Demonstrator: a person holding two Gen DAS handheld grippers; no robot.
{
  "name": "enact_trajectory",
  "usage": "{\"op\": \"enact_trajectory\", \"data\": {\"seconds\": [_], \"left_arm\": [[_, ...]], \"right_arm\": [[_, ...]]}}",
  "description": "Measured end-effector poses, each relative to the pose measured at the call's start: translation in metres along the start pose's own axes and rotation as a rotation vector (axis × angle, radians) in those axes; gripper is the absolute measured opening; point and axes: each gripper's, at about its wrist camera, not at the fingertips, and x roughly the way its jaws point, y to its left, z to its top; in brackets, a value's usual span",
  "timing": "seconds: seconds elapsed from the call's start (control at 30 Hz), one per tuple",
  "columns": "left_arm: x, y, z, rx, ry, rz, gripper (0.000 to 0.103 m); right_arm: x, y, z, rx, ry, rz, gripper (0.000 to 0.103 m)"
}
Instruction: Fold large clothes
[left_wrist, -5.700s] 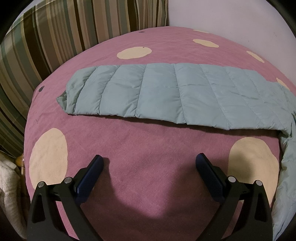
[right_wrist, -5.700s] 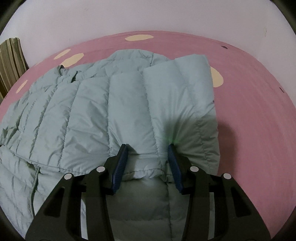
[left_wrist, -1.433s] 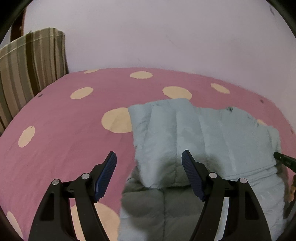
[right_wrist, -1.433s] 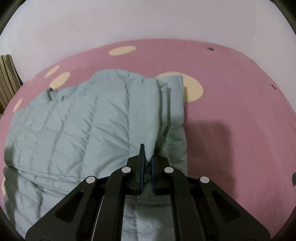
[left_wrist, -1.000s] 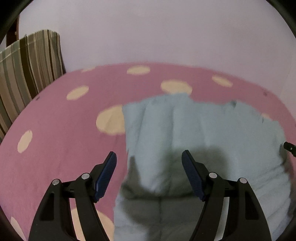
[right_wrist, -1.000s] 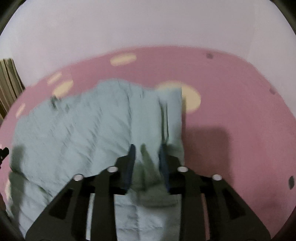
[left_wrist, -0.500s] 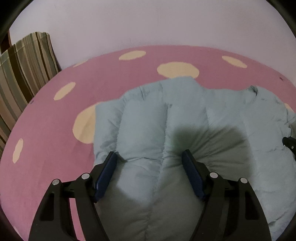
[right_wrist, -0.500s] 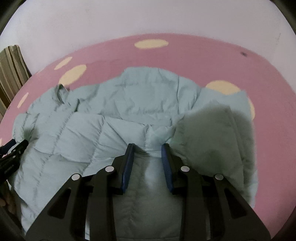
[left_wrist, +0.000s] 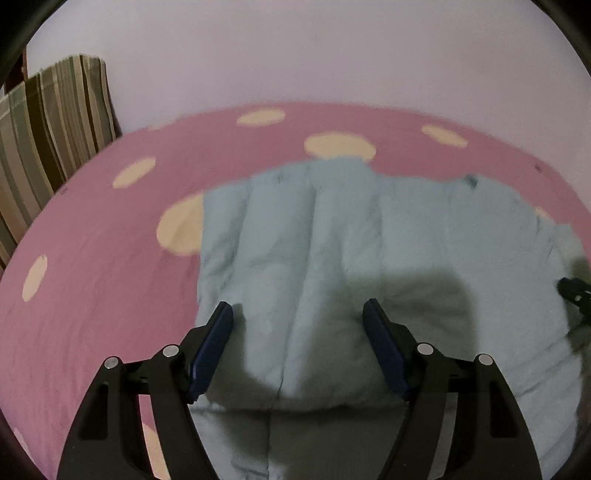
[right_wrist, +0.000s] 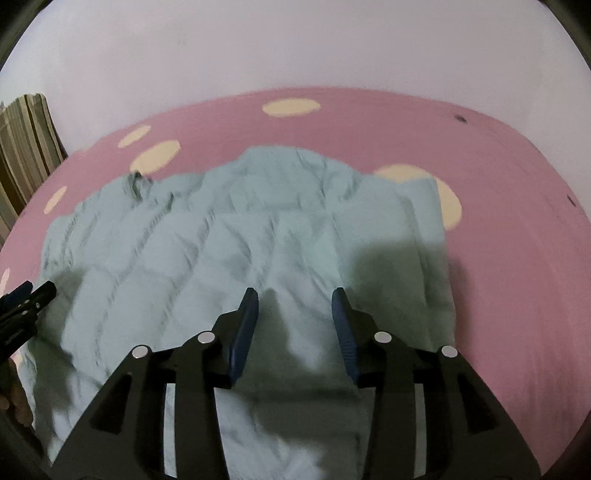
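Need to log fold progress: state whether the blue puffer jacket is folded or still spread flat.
Folded: the jacket has its sides doubled over the body, with layered edges showing in both wrist views. It lies on the pink spotted sheet.

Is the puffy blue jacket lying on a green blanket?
No, the puffy blue jacket lies on a pink blanket with cream spots.

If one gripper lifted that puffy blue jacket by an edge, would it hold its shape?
Probably not: the quilted jacket lies creased and folded over itself, so it likely droops. Its puffed panels suggest it is light for its bulk and may spring open.
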Motion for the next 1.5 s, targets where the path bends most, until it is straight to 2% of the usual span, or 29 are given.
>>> {"op": "enact_trajectory", "data": {"seconds": [0.1, 0.17, 0.27, 0.4, 0.57, 0.7, 0.83, 0.97, 1.17, 1.5], "left_arm": [[0.015, 0.004, -0.004, -0.023, 0.044, -0.02, 0.074], [0.024, 0.0, -0.005, -0.002, 0.059, -0.009, 0.074], [0.026, -0.004, -0.008, 0.017, 0.05, 0.01, 0.074], [0.009, 0.003, -0.005, -0.01, 0.035, -0.01, 0.073], [-0.026, 0.023, -0.006, -0.049, -0.036, -0.007, 0.073], [-0.032, 0.042, -0.015, -0.082, 0.002, -0.003, 0.073], [-0.054, 0.056, -0.039, -0.109, 0.014, -0.033, 0.073], [-0.077, 0.062, -0.066, -0.105, 0.027, -0.05, 0.073], [-0.114, 0.075, -0.105, -0.146, 0.045, -0.093, 0.074], [-0.156, 0.092, -0.175, -0.186, 0.095, -0.156, 0.075]], "right_arm": [[0.017, -0.006, -0.014, 0.004, 0.046, -0.005, 0.042], [0.026, -0.008, -0.019, 0.015, 0.048, 0.003, 0.042], [0.025, -0.002, -0.017, 0.0, 0.041, -0.02, 0.042], [0.011, -0.006, -0.015, 0.013, 0.019, 0.004, 0.042], [-0.022, -0.022, -0.013, 0.048, -0.032, 0.02, 0.042], [-0.033, -0.038, -0.02, 0.062, -0.017, 0.008, 0.042], [-0.053, -0.047, -0.041, 0.064, -0.002, 0.009, 0.044], [-0.078, -0.053, -0.07, 0.038, 0.011, -0.013, 0.053], [-0.115, -0.069, -0.117, 0.02, 0.024, -0.052, 0.061], [-0.154, -0.088, -0.193, 0.048, 0.078, -0.04, 0.061]]}}
